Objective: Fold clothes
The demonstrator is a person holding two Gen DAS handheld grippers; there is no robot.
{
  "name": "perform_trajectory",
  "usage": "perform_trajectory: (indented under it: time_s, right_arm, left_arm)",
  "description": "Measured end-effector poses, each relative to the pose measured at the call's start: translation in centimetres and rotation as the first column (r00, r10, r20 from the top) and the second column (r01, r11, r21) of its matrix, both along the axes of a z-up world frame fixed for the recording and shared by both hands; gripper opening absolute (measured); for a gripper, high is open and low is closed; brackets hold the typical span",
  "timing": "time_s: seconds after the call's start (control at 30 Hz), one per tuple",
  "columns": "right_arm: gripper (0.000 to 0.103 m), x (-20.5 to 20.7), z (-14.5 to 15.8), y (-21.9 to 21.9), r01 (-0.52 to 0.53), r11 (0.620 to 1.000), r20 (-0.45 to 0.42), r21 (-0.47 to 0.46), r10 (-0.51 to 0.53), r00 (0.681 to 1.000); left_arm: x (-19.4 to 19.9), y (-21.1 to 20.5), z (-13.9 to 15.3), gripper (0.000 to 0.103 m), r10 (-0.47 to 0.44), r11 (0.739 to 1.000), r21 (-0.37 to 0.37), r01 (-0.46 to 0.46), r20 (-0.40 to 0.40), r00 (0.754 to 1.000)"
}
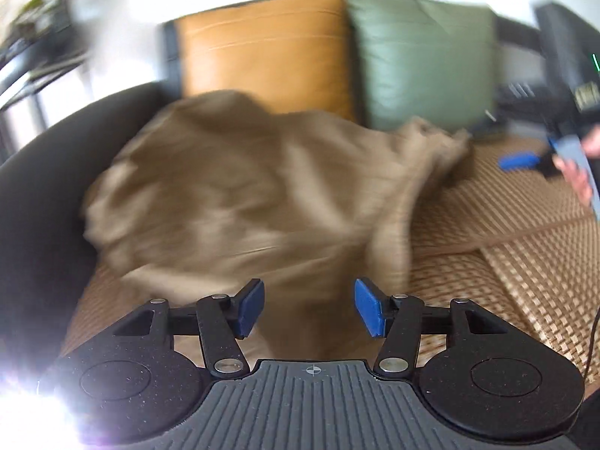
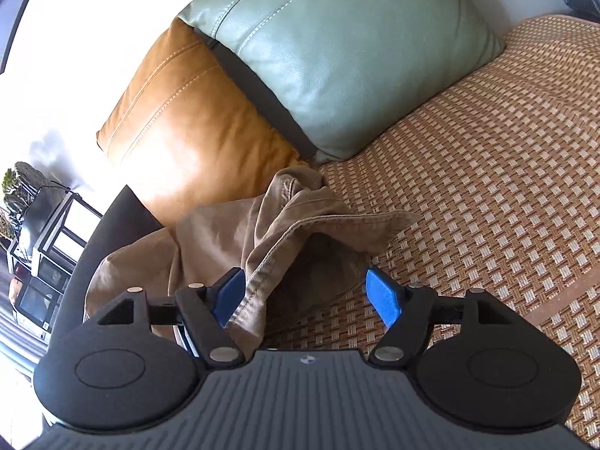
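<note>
Tan garment (image 2: pixel 240 240) crumpled in a loose heap on the woven mat (image 2: pixel 487 187) of a sofa seat, just in front of the orange cushion (image 2: pixel 180 120) and green cushion (image 2: pixel 337 56), beside the dark armrest (image 1: pixel 41 195). Right gripper (image 2: pixel 305 294) spread wide at the heap's near edge, a hemmed fold lying against its left blue pad, nothing pinched. Left gripper (image 1: pixel 309 309) likewise spread above the cloth, apparently clear of it though motion blur smears that view; a hand (image 1: pixel 577 180) on the other tool at far right
</note>
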State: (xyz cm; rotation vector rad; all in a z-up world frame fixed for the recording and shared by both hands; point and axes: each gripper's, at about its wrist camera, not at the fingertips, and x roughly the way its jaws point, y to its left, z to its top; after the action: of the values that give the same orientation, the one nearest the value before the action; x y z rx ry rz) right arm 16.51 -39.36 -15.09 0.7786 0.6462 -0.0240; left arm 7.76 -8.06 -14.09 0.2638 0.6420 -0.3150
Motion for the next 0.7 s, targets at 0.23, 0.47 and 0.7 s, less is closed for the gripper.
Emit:
perform_trajectory:
  time_s: [0.23,0.47,0.7]
  right_arm:
    - [0.076,1.5,-1.0,-1.0,0.003,1.000,-0.006,0.023,-0.003,1.000]
    - [0.076,5.9,-2.8,-0.2,-0.043,0.997,-0.011,0.065,0.044,0.999]
    - [0.008,7.1,-2.6,1.8,-0.153,0.987,0.012,0.054,0.153,0.988]
  left_arm:
    - [3.8,-7.5,-3.5,0.071,-0.028,0.995,0.095,0.026,0.021,0.999]
    - [8.2,-8.4,-6.6,0.048,0.021,0.986,0.166,-0.017,-0.021,1.000]
    - [8.0,-4.5,-2.3,0.000,0.113,0.993,0.030,-0.114,0.005,0.994]
